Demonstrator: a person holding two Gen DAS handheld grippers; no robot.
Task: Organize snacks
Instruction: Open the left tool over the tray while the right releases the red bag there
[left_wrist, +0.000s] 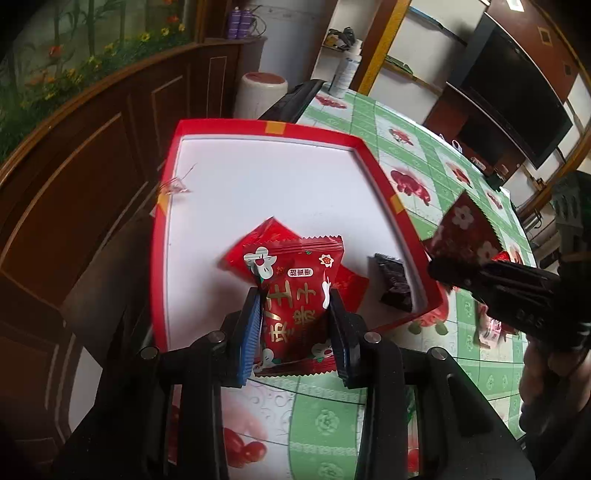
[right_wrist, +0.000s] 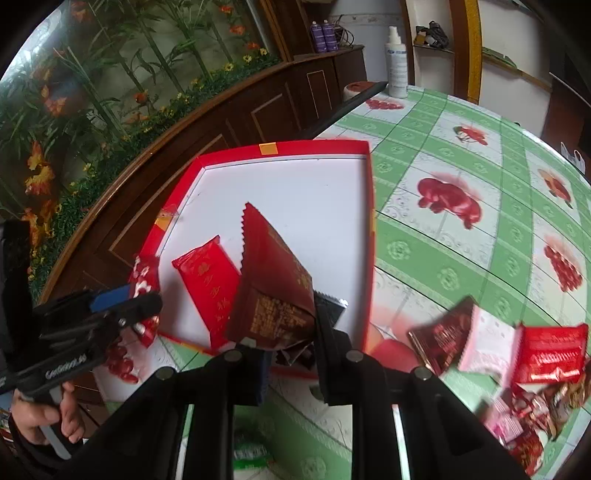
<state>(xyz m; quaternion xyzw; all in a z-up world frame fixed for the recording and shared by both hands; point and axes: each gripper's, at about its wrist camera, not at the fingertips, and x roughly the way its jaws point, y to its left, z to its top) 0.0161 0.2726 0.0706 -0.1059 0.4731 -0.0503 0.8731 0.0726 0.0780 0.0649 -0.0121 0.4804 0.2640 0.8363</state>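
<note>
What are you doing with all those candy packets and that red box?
A person is sorting snacks with two hand-held grippers. The left gripper holds a bright red packet over the red tray, and the right gripper holds a dark red packet there too. A few packets already lie in the tray. More wait in a pile on the green tablecloth.

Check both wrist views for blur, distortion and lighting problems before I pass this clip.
Left wrist view: strong fisheye bending of the red tray; the packet between the fingers is sharp, while the right gripper and its dark red packet are smeared. Right wrist view: same curvature, dark vignette corners, the loose snack pile blurred at the right edge; soft, even light, no harsh glare.
</note>
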